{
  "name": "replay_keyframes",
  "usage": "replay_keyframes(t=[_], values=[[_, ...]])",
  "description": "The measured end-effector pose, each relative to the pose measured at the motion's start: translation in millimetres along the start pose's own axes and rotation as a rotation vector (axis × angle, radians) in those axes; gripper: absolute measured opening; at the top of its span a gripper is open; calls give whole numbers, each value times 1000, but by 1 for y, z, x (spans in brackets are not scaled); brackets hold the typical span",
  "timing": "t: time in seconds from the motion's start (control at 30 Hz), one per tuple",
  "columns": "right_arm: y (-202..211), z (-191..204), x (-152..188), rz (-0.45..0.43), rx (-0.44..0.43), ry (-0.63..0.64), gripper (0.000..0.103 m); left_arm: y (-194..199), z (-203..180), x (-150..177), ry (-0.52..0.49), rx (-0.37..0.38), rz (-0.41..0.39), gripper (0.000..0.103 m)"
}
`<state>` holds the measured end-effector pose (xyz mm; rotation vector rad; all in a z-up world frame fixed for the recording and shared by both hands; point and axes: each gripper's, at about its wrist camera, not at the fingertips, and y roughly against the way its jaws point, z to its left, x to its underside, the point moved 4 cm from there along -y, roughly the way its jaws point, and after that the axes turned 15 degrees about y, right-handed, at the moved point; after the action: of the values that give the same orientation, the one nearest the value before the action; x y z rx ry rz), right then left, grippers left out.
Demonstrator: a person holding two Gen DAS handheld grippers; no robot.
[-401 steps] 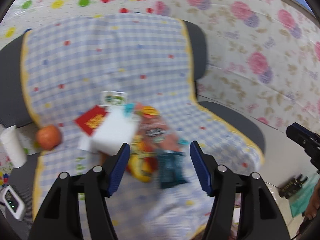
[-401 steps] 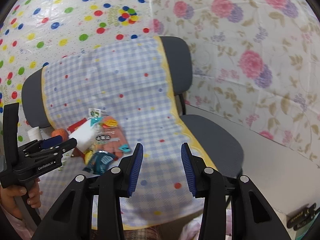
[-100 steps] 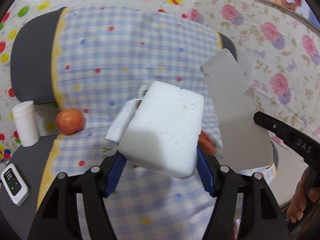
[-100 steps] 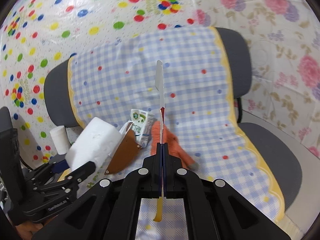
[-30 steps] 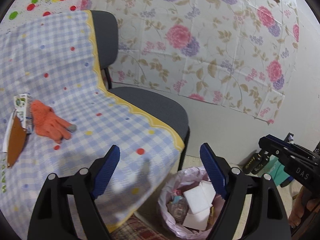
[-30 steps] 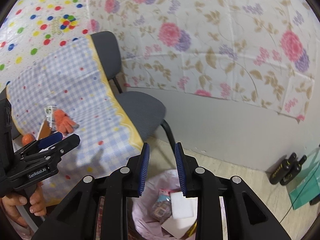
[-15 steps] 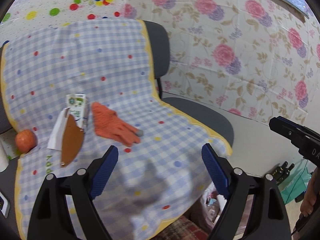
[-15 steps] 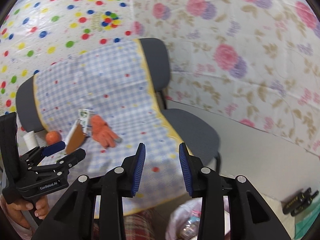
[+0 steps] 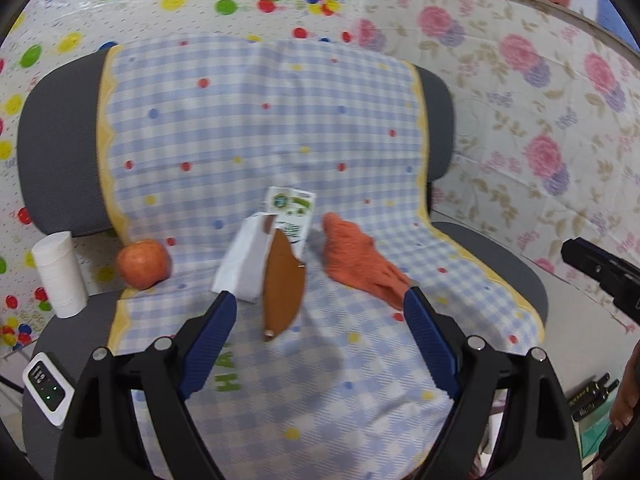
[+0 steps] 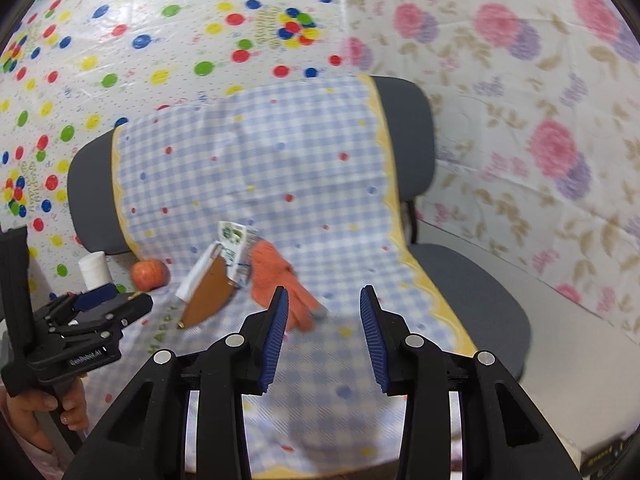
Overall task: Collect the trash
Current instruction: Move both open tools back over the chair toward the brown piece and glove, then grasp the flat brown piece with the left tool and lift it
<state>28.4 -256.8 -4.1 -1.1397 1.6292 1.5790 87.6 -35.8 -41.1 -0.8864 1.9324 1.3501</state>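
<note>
Brown card [image 9: 282, 284] just beyond empty left gripper [image 9: 318, 316], seemingly untouched

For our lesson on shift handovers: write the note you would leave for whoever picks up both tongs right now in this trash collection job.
Left tongs: wide open, empty, above the checked cloth.
Right tongs: open, empty; jaws have just been opening.
On the cloth: small carton, white wrapper, brown leaf-shaped piece in one cluster; orange glove beside them; apple at the cloth's left edge.
Done: both tongs hold nothing.
Left: carton, wrapper and brown piece look like trash; glove and apple are probably not.
</note>
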Motion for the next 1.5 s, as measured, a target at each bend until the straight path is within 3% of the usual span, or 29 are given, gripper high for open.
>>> replay_keyframes(t=[0.27, 0.5, 0.57, 0.77, 0.97, 1.07, 1.1, 1.17, 1.23, 1.5], values=[[-43, 21, -31, -36, -89, 26, 40, -22, 40, -6, 54, -89, 18, 83], [-88, 25, -46, -39, -123, 43, 48, -57, 52, -9, 81, -100, 64, 82], [-100, 23, -41, -20, -136, 28, 48, -73, 52, -8, 75, -100, 104, 71], [-127, 14, -25, 32, -143, -6, 48, -128, 59, -2, 117, -92, 232, 60], [-145, 13, -16, 63, -171, -8, 48, -154, 57, 5, 164, -44, 307, 46], [-152, 13, -13, 73, -183, -17, 48, -159, 57, 2, 167, -37, 306, 45], [-156, 14, -11, 85, -192, -14, 48, -161, 58, 1, 171, -38, 309, 40], [-161, 17, -10, 100, -200, 0, 48, -162, 54, -1, 161, -21, 313, 17], [-164, 20, -9, 109, -206, 15, 50, -157, 46, -2, 127, -12, 292, 10], [-171, 23, -9, 126, -220, 22, 70, -92, 23, -9, 22, 16, 128, 10]])
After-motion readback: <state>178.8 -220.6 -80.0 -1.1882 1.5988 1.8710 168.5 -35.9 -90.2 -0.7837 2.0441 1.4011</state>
